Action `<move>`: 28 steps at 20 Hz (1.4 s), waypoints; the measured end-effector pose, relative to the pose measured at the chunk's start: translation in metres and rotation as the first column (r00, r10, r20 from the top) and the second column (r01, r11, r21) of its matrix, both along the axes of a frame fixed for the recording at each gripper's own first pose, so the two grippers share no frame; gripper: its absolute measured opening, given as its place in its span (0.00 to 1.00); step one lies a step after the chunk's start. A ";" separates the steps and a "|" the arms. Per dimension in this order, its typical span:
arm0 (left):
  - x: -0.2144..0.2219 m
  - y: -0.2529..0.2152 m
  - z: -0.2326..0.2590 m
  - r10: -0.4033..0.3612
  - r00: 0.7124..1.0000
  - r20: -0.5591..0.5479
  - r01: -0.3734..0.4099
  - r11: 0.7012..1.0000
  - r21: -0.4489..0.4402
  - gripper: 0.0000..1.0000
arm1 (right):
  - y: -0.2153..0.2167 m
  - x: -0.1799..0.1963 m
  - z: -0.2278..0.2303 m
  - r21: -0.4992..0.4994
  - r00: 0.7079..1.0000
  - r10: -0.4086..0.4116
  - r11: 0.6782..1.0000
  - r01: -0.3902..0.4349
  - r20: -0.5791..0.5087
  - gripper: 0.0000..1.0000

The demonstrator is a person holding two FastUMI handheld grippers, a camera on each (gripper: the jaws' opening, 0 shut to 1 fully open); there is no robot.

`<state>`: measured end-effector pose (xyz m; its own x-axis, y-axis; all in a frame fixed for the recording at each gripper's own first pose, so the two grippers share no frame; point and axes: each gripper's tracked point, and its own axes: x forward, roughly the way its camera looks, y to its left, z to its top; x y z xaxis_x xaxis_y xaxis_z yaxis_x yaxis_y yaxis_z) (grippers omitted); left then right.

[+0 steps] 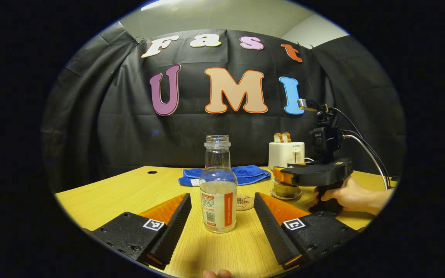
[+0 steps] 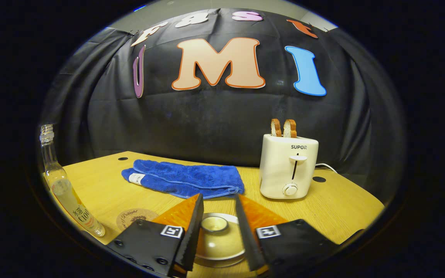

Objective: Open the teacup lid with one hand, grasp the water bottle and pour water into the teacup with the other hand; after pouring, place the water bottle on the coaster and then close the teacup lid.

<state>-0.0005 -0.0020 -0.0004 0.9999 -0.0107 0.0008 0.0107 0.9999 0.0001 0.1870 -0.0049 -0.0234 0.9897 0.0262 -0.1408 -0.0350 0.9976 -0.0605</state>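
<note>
Two grippers work over the pale wooden worktop [image 1: 110, 193]. The left gripper [image 1: 220, 220] is spread wide and held level, its fingers either side of the clear glass water bottle with the orange-and-white label [image 1: 218, 193], not touching it. The right gripper [image 2: 218, 231], gripped from below by a hand [image 1: 346, 197], hovers over the beige lidded teacup on its saucer [image 2: 218, 241], fingers flanking the lid knob [image 2: 214, 224]; contact is unclear. The round cork coaster [image 2: 135, 217] lies between bottle and teacup.
</note>
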 end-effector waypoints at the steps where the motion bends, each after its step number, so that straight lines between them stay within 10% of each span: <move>1: 0.000 0.000 0.000 0.000 1.000 0.000 0.000 1.000 0.000 0.95 | 0.000 0.000 -0.001 -0.004 1.000 0.001 1.000 -0.001 -0.004 0.51; 5: 0.000 0.000 0.000 0.000 1.000 0.000 0.000 1.000 0.000 0.95 | 0.006 0.000 -0.003 -0.017 1.000 0.024 1.000 -0.024 -0.019 0.63; 7: -0.001 0.000 0.000 0.000 1.000 -0.001 0.000 1.000 0.000 0.95 | 0.004 -0.001 0.000 -0.014 1.000 0.007 1.000 -0.007 -0.019 0.38; 28: 0.000 0.000 0.000 0.000 1.000 -0.002 0.000 1.000 -0.001 0.95 | -0.001 -0.033 0.022 0.064 0.991 0.042 0.997 -0.050 0.125 0.31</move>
